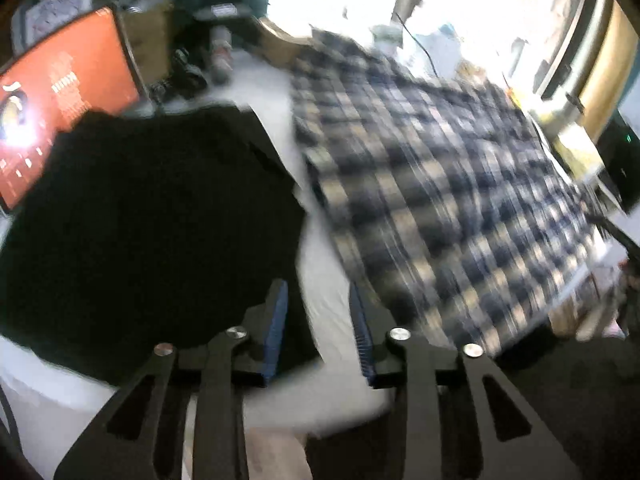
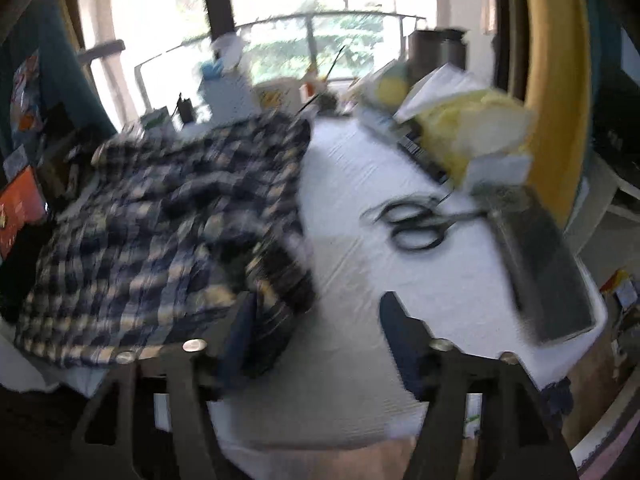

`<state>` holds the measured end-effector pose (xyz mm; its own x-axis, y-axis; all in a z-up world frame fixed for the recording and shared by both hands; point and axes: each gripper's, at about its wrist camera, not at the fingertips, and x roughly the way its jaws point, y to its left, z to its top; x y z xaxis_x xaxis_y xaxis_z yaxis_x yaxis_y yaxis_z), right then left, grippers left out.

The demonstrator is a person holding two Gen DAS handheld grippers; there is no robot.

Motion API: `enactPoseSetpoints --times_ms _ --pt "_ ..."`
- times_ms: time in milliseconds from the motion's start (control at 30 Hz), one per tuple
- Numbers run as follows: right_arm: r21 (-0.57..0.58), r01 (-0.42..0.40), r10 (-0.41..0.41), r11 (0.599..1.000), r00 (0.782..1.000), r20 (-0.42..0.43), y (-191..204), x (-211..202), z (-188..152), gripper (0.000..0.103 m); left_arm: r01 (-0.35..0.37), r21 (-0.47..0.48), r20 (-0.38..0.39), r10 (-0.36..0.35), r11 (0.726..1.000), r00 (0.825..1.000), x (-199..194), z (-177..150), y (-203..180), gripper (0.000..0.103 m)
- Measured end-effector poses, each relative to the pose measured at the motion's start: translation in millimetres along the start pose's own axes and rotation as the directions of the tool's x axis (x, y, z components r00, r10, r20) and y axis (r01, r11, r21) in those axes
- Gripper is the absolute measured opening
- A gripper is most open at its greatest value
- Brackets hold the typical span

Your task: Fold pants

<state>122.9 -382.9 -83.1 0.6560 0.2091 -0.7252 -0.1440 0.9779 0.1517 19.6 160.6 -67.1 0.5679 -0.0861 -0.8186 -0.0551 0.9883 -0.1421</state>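
Closest in the left wrist view, the left tongs (image 1: 320, 328) stand apart with nothing between their blue pads, over a bare strip of the white-covered surface (image 1: 324, 280). A black garment (image 1: 152, 232) lies folded just to their left, and the plaid pants (image 1: 432, 184) are spread flat to their right, reaching toward the far edge. The picture is blurred, so finer folds in the cloth cannot be told.

In the right wrist view, the right tongs (image 2: 316, 320) are also apart and hold nothing; the left finger sits at the near corner of the plaid pants (image 2: 172, 216), though whether it touches the cloth cannot be told. Right of the pants the white surface (image 2: 352, 280) is bare up to a pair of black scissors (image 2: 416, 220), with a grey flat slab (image 2: 548, 272) at the right edge.

Farther back, a yellow heap (image 2: 476, 128) and sheets of paper pile near the right side, and small boxes and bottles crowd the far edge; what is in them is too blurred to tell. At far left an orange screen (image 1: 60, 96) stands upright. Beyond everything, bright windows (image 2: 320, 20) show a railing and green trees.
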Motion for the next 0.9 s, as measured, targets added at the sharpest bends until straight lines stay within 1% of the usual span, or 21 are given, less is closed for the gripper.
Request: enactPoseSetpoints --times_ms 33,67,133,200,267,333,367,433,500,667,767,833,900 --pt "0.006 0.001 -0.001 1.0 1.0 0.01 -4 -2 5 0.067 -0.007 0.0 0.016 0.007 1.0 1.0 2 6 0 0.037" --pt "0.005 0.008 -0.008 1.0 1.0 0.014 -5 -1 8 0.067 -0.012 0.008 0.047 0.011 1.0 0.999 5 19 1 0.037" --pt "-0.004 0.027 -0.027 1.0 1.0 0.016 -8 6 20 0.067 -0.016 0.007 0.085 0.016 1.0 0.996 18 40 0 0.037" --pt "-0.013 0.032 -0.032 0.999 0.999 0.017 -7 11 29 0.067 -0.007 0.013 0.112 0.006 1.0 0.994 31 58 -3 0.037" --pt "-0.038 0.027 -0.026 0.999 0.999 0.032 -4 13 45 0.067 -0.021 0.015 0.138 0.019 1.0 0.99 41 72 -3 0.037" --pt "-0.063 0.027 -0.025 0.998 0.999 0.036 0 17 60 0.067 -0.026 0.005 0.128 0.025 1.0 0.991 51 81 -4 0.037" --pt "-0.074 0.026 -0.024 0.997 0.999 0.033 3 20 63 0.067 -0.009 0.008 0.125 0.008 1.0 0.992 54 82 -6 0.037" --pt "-0.106 0.027 -0.024 0.994 0.999 0.025 6 21 66 0.067 0.002 0.019 0.123 -0.005 1.0 0.992 57 79 -14 0.037" --pt "-0.117 0.026 -0.024 0.993 1.0 0.015 5 23 63 0.067 0.021 0.027 0.114 -0.024 0.999 0.993 57 70 -19 0.037" --pt "-0.09 0.058 -0.06 0.994 0.998 -0.016 -5 27 45 0.067 0.037 0.007 0.099 -0.038 0.999 0.994 47 39 -27 0.037" --pt "-0.085 0.07 -0.071 0.994 0.997 -0.015 -7 22 32 0.067 0.074 -0.018 0.115 -0.072 0.997 0.991 33 19 -32 0.037" --pt "-0.085 0.073 -0.073 0.994 0.997 0.0 -6 15 25 0.067 0.079 -0.008 0.159 -0.076 0.997 0.984 20 4 -41 0.037" --pt "-0.081 0.067 -0.066 0.994 0.998 0.014 -4 9 21 0.067 0.088 0.001 0.176 -0.086 0.996 0.981 12 -9 -49 0.037"
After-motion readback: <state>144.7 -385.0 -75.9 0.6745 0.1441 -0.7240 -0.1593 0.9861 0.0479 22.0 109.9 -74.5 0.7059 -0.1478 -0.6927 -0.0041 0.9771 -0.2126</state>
